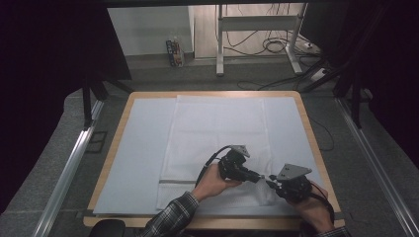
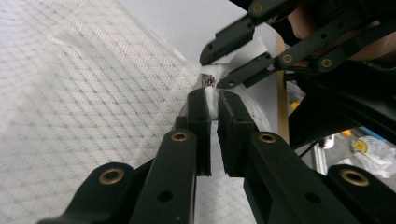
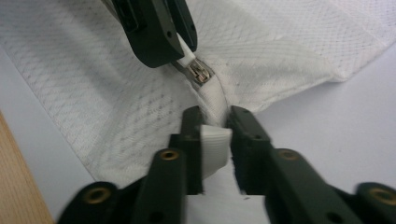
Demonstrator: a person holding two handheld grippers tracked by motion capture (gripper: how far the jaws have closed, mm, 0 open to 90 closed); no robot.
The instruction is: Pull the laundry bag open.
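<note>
Zipper pull (image 3: 186,55) pinched by left gripper (image 2: 212,100), jaws closed. Corner tab (image 3: 215,148) of white mesh bag (image 1: 212,133) clamped by right gripper (image 3: 215,122), directly opposite. Zipper line runs between both tips.

My left gripper (image 2: 211,105) covers the zipper's pull tab, so I see just a white sliver of it above the metal zipper slider (image 3: 200,73). Beyond the slider, the white mesh bag (image 1: 217,128) runs off my right gripper view's top edge (its weave blurs there). The small carton (image 1: 174,52) beyond the table is too small to read.
</note>
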